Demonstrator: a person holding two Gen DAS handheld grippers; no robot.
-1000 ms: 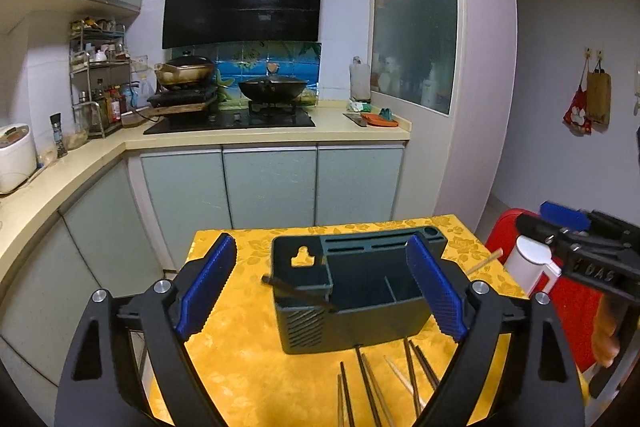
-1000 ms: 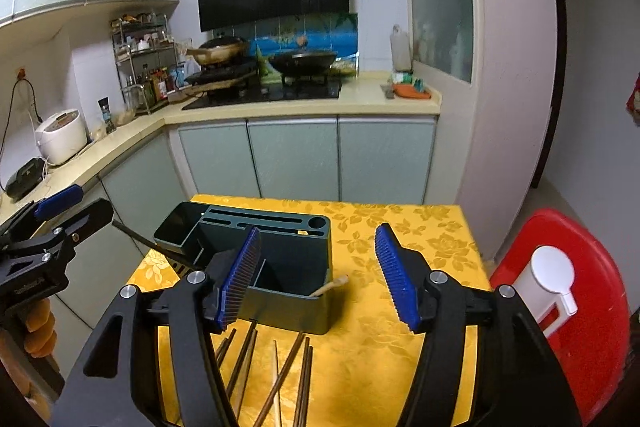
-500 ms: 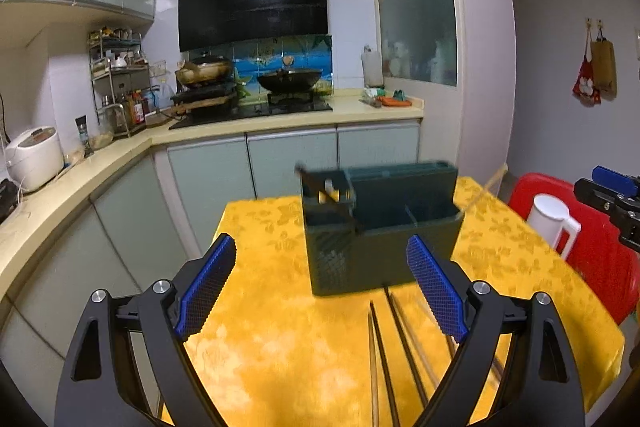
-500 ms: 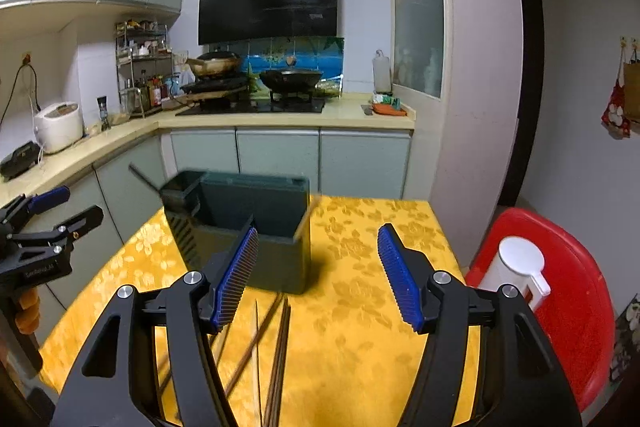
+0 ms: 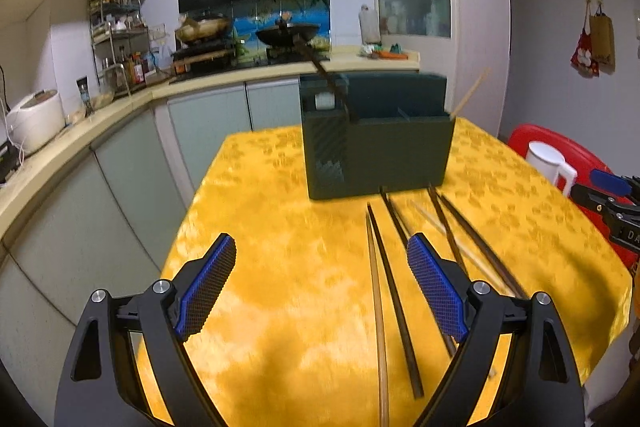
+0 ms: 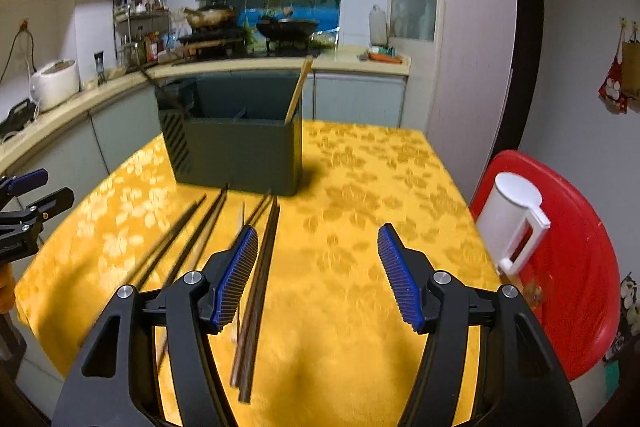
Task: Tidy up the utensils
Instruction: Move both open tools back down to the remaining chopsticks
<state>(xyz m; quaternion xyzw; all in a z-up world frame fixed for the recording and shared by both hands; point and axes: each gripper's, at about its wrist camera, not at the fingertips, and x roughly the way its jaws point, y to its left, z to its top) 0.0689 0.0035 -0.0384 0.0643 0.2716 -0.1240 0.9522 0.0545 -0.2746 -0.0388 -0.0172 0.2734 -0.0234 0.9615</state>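
Note:
A dark green utensil holder (image 5: 376,143) (image 6: 236,147) stands on the yellow-clothed table (image 5: 280,247). A dark chopstick (image 5: 328,83) leans out of its left compartment and a light wooden one (image 6: 298,89) out of its right end. Several loose chopsticks (image 5: 394,291) (image 6: 256,283) lie on the cloth in front of it. My left gripper (image 5: 320,287) hangs open low over the cloth, left of the chopsticks. My right gripper (image 6: 318,273) is open too, its left pad beside the chopsticks. Nothing is between either pair of jaws.
A red plastic chair (image 6: 568,267) with a white jug (image 6: 512,223) on it stands right of the table. Kitchen counters (image 5: 80,123) with a rice cooker (image 5: 34,119) and a stove with woks run along the back and left. The table edge (image 5: 600,243) drops off at right.
Both grippers have sunk and pulled back from the holder toward the near side of the table; the holder now looks farther off and more of the loose chopsticks shows. The jaws kept their width.

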